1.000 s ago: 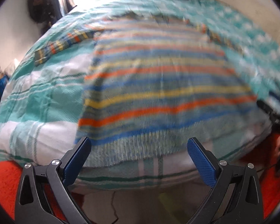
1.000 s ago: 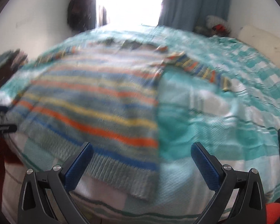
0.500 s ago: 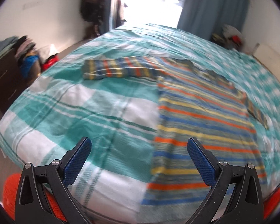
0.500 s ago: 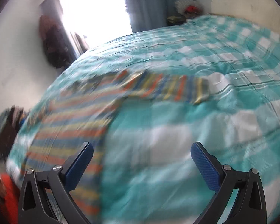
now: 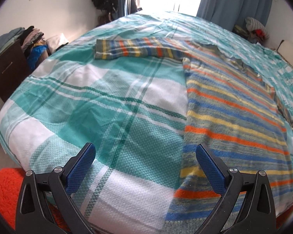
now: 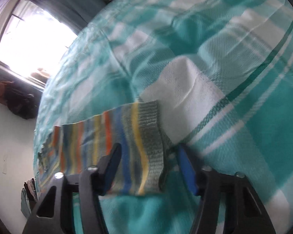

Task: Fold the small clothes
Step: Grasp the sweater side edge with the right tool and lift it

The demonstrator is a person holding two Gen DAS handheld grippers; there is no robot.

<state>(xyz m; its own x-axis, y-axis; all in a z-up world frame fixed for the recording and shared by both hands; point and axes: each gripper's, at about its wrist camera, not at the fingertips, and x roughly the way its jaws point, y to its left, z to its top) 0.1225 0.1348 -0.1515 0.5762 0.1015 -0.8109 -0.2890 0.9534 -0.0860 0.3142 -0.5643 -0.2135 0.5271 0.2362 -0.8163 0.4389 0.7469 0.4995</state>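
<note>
Whereas a second ago the right gripper stood wide over the sweater hem, its jaws are now closing around the striped sleeve cuff, the sleeve running lengthwise away from the sweater body across the bedspread, while the left gripper gapes wide, holding nothing.
</note>
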